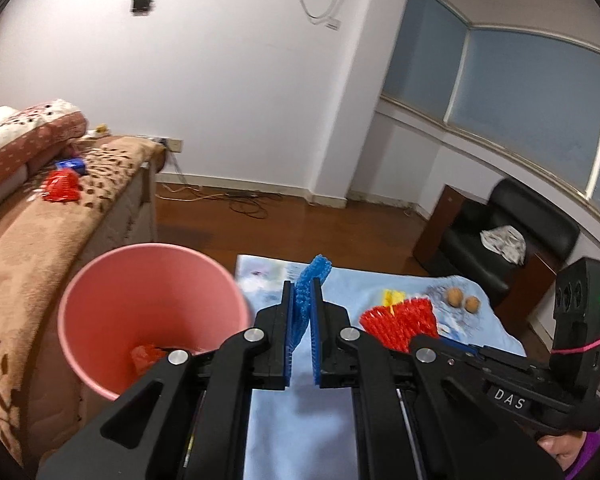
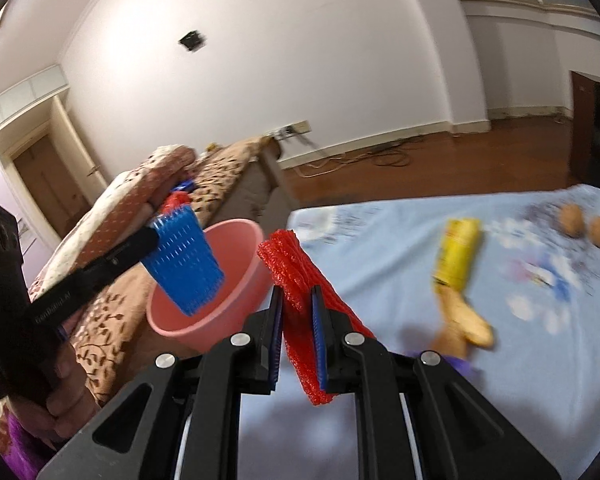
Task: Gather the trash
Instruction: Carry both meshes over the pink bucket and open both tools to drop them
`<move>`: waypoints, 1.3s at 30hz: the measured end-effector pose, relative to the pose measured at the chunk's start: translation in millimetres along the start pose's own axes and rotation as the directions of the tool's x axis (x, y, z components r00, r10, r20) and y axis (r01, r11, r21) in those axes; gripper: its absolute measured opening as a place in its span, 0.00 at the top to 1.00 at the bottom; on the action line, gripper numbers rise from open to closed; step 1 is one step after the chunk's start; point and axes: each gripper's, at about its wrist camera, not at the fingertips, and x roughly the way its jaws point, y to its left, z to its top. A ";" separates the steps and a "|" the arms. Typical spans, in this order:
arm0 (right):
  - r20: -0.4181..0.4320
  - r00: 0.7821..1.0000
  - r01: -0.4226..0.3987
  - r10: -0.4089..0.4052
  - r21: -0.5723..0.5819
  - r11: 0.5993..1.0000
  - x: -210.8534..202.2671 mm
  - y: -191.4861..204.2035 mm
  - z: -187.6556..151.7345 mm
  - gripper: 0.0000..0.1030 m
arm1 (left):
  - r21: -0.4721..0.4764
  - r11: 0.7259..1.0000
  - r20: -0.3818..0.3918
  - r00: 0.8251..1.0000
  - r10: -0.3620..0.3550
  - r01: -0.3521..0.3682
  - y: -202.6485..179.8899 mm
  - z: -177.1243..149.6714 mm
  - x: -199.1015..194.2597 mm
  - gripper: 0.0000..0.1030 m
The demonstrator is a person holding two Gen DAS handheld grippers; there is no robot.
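I've got blue foam mesh sleeve (image 1: 306, 304) clamped in left gripper (image 1: 301, 334), red foam mesh sleeve (image 2: 300, 312) clamped in right gripper (image 2: 296, 344); next, release both over pink plastic bin (image 1: 100, 280).

We see a smooth matt pink plastic bin (image 1: 100, 300), ribbed blue foam netting (image 2: 186, 264), red foam netting (image 2: 300, 280), pale cloth over the desk (image 2: 380, 240), glossy wood floor (image 1: 300, 224).

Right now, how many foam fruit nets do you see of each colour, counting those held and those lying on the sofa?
Blue foam net: 1, held in the left gripper.
Red foam net: 2, one held in the right gripper, one lying on the sofa.
Total: 3.
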 end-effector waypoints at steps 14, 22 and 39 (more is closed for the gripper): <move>-0.096 0.987 -0.137 0.131 -0.050 0.989 81.0 77.3 28.1 0.88 | -0.045 0.987 0.054 0.986 0.157 -0.154 58.1 3.3 -8.3 0.93; -0.169 0.974 -0.164 0.149 -0.075 0.984 121.6 106.1 34.7 0.88 | -0.114 0.972 0.037 0.976 0.213 -0.208 98.6 -0.8 -2.3 0.93; -0.261 0.954 -0.170 0.147 -0.066 0.983 191.9 125.1 30.2 0.88 | -0.165 0.952 -0.036 0.966 0.255 -0.258 137.1 -20.1 18.3 0.93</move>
